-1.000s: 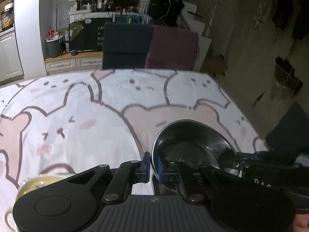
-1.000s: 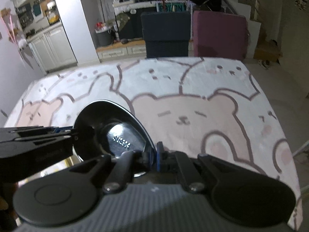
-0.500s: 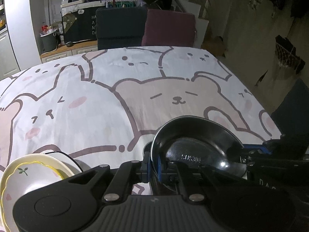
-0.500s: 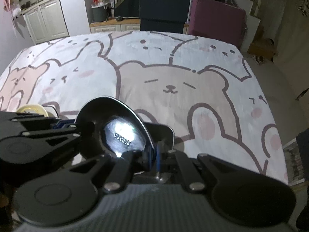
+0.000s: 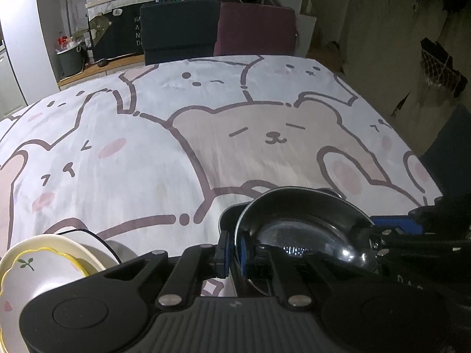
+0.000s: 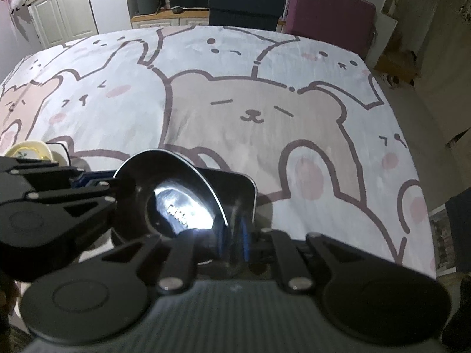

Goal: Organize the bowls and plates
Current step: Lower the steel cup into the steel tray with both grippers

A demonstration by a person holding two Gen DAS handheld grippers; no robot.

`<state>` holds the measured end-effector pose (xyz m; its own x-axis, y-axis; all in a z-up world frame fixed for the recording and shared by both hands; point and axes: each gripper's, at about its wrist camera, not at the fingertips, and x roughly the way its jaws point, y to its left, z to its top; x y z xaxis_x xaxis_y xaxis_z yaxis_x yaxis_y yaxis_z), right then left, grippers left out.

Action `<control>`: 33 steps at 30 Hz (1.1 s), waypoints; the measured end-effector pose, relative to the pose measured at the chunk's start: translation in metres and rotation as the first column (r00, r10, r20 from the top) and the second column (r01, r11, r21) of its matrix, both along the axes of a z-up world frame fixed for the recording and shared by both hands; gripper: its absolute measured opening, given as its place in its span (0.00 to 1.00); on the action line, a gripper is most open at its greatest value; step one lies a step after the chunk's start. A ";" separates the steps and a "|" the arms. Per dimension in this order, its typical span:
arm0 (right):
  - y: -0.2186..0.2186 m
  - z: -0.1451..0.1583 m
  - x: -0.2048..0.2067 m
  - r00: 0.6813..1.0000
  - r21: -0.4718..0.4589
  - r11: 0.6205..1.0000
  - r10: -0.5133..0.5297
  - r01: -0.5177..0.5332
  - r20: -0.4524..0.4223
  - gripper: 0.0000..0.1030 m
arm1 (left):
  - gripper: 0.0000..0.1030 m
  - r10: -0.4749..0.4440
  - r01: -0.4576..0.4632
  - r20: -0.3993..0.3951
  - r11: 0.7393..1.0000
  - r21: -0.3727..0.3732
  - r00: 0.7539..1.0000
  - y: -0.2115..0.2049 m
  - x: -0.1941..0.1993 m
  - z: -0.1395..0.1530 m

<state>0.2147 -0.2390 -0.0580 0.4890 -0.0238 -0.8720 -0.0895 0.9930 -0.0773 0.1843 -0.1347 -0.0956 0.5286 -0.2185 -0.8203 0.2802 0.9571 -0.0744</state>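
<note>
One steel bowl [image 5: 297,220] sits over one dark square tray [image 6: 232,186]. Left of that bowl, one yellow-rimmed bowl [image 5: 38,270] rests in one white black-rimmed dish [image 5: 97,242]. Two claws, left [image 5: 234,250] and right [image 6: 235,235].

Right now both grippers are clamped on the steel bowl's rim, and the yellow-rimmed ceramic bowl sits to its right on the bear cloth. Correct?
Nearly. The yellow-rimmed ceramic bowl sits to the left of the steel bowl, not the right; the left wrist view shows it at the lower left corner. The rest holds: left gripper and right gripper are both clamped on the rim, over the bear cloth.
</note>
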 end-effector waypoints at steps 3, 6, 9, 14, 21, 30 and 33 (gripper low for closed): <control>0.000 -0.004 0.003 1.000 -0.010 1.000 0.001 -0.001 -0.014 0.17 | 0.09 -0.005 0.005 -0.004 1.000 0.012 1.000 -0.002 0.001 -0.004; 0.000 -0.009 0.005 1.000 -0.024 1.000 -0.002 0.001 -0.027 0.26 | 0.09 -0.011 0.011 0.000 1.000 0.020 1.000 -0.003 0.003 -0.005; -0.003 -0.014 0.008 0.999 -0.026 1.000 -0.010 0.009 -0.039 0.28 | 0.09 -0.016 0.016 0.005 1.000 0.026 1.000 -0.004 0.004 -0.006; -0.006 -0.019 0.012 0.999 -0.021 1.000 -0.020 0.019 -0.047 0.30 | 0.09 -0.054 0.050 0.039 0.994 0.097 0.998 -0.015 0.004 -0.007; -0.007 -0.021 0.014 0.998 -0.015 0.999 -0.030 0.029 -0.050 0.31 | 0.10 -0.076 0.067 0.056 0.987 0.145 0.996 -0.021 0.005 -0.007; -0.007 -0.024 0.017 0.998 -0.008 1.000 -0.028 0.027 -0.061 0.33 | 0.14 -0.073 0.064 0.052 0.984 0.169 0.996 -0.021 0.007 -0.010; -0.006 -0.026 0.018 0.997 -0.010 1.000 -0.028 0.027 -0.066 0.34 | 0.15 -0.075 0.065 0.051 0.982 0.175 0.996 -0.022 0.007 -0.012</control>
<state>0.2325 -0.2449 -0.0842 0.4292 -0.0441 -0.9021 -0.0675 0.9945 -0.0807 0.1917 -0.1566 -0.1073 0.5640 -0.1143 -0.8178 0.3461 0.9319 0.1084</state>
